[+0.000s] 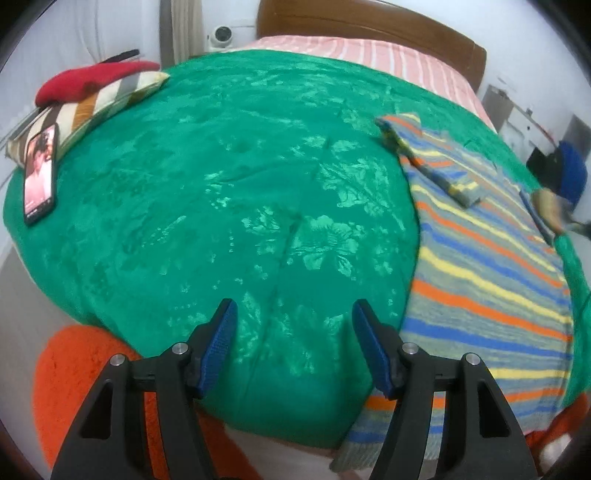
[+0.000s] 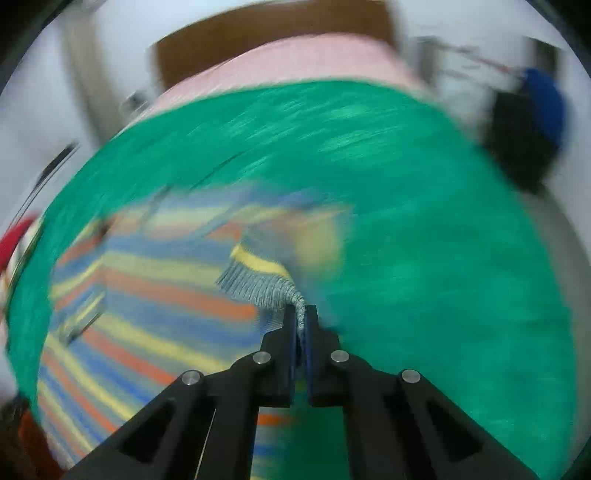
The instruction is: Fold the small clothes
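Note:
A small striped sweater (image 1: 491,266) in grey, blue, yellow and orange lies flat on the right side of a green bedspread (image 1: 240,206), one sleeve folded across its chest. My left gripper (image 1: 293,314) hangs open over bare green cloth to the left of the sweater, nothing between its blue pads. In the blurred right wrist view my right gripper (image 2: 302,314) is shut on the grey ribbed cuff (image 2: 258,284) of the sweater's sleeve and holds it lifted above the sweater's body (image 2: 140,295).
A striped cushion (image 1: 92,107) with a red item (image 1: 88,79) on it and a phone (image 1: 40,173) lie at the bed's far left. A pink striped sheet (image 1: 369,55) and wooden headboard (image 1: 369,26) are beyond. An orange rug (image 1: 74,387) lies below the bed's edge.

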